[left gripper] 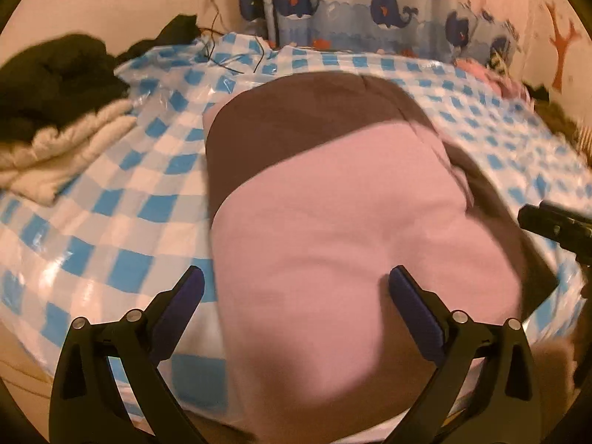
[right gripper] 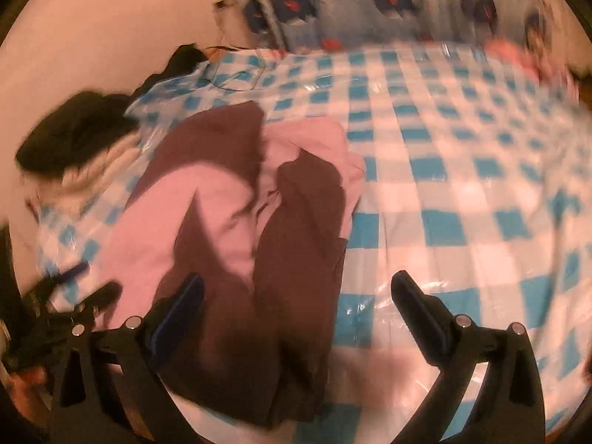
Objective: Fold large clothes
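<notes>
A pink and dark brown garment (left gripper: 333, 222) lies folded on a bed covered with a blue and white checked plastic sheet (left gripper: 111, 192). My left gripper (left gripper: 296, 277) is open above the garment's near pink part, holding nothing. In the right wrist view the same garment (right gripper: 236, 203) lies crumpled at the left, brown sleeves over pink. My right gripper (right gripper: 296, 285) is open and empty over the garment's near right edge and the sheet (right gripper: 444, 185). The right gripper also shows at the right edge of the left wrist view (left gripper: 547, 218). The left gripper shows at lower left of the right wrist view (right gripper: 74, 296).
A cream knitted cloth (left gripper: 63, 148) and black clothes (left gripper: 55, 70) are piled at the bed's left. A thin cable (left gripper: 229, 55) lies at the far edge. A whale-print curtain (left gripper: 370, 7) hangs behind. Pink cloth (left gripper: 495, 77) sits at far right.
</notes>
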The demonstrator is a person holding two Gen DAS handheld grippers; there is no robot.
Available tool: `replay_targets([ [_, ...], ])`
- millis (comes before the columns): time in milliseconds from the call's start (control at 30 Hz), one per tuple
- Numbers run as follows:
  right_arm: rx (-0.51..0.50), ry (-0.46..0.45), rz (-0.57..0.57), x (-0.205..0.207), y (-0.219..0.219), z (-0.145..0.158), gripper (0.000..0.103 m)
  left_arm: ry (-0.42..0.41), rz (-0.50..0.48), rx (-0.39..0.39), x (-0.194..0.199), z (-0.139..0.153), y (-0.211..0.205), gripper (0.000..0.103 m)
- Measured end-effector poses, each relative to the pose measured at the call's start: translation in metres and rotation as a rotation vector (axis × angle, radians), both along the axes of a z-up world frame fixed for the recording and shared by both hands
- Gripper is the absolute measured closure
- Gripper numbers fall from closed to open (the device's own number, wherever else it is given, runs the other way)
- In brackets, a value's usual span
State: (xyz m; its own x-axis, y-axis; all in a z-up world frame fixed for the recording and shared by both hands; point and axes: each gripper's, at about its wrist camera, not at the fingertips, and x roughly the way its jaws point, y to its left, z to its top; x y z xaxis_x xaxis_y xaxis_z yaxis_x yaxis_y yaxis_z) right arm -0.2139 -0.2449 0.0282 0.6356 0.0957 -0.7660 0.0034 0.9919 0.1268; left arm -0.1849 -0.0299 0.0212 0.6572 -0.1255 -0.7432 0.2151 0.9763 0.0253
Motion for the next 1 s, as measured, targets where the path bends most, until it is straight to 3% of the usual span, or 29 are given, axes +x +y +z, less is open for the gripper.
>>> replay_targets([
  [67, -0.066, 0.141, 0.035, 0.012, 0.015, -0.043, 0.006, 0.028, -0.003, -0.006, -0.003, -0.002, 0.000, 0.007],
  [167, 0.098, 0.241, -0.010, 0.018, -0.010, -0.061, 0.006, 0.076, 0.022, 0.001, -0.010, 0.000, 0.004, 0.007],
  [267, 0.047, 0.198, -0.027, 0.007, -0.005, -0.027, 0.006, 0.076, 0.020, 0.024, -0.022, 0.006, 0.011, 0.007],
  [367, 0.014, 0.019, -0.018, -0.013, 0.006, 0.016, 0.006, 0.087, 0.046, 0.019, -0.027, 0.010, 0.021, 0.007],
  [433, -0.008, -0.055, -0.004, -0.021, 0.015, 0.030, 0.006, 0.108, 0.067, -0.007, -0.026, 0.010, 0.027, 0.007],
  [467, -0.013, -0.041, 0.011, -0.018, 0.025, 0.024, 0.006, 0.123, 0.078, -0.014, -0.026, 0.010, 0.029, 0.007],
  [567, 0.001, 0.250, 0.077, 0.011, 0.026, -0.046, 0.006, 0.125, 0.077, -0.015, -0.028, 0.015, 0.029, 0.007],
  [633, 0.192, 0.331, 0.039, 0.013, 0.009, -0.071, 0.006, 0.117, 0.057, -0.006, -0.031, 0.021, 0.028, 0.007],
  [667, 0.210, 0.319, 0.035, 0.012, 0.005, -0.067, 0.006, 0.109, 0.050, -0.002, -0.032, 0.025, 0.029, 0.007],
  [767, 0.128, 0.203, 0.010, -0.001, 0.006, -0.028, 0.006, 0.110, 0.063, -0.014, -0.028, 0.030, 0.036, 0.007],
  [900, -0.063, -0.059, -0.025, -0.014, 0.029, 0.043, 0.006, 0.096, 0.091, -0.012, -0.022, 0.037, 0.033, 0.007],
  [1000, -0.071, -0.156, -0.015, -0.005, 0.035, 0.067, 0.006, 0.073, 0.095, 0.006, -0.022, 0.045, 0.026, 0.007],
])
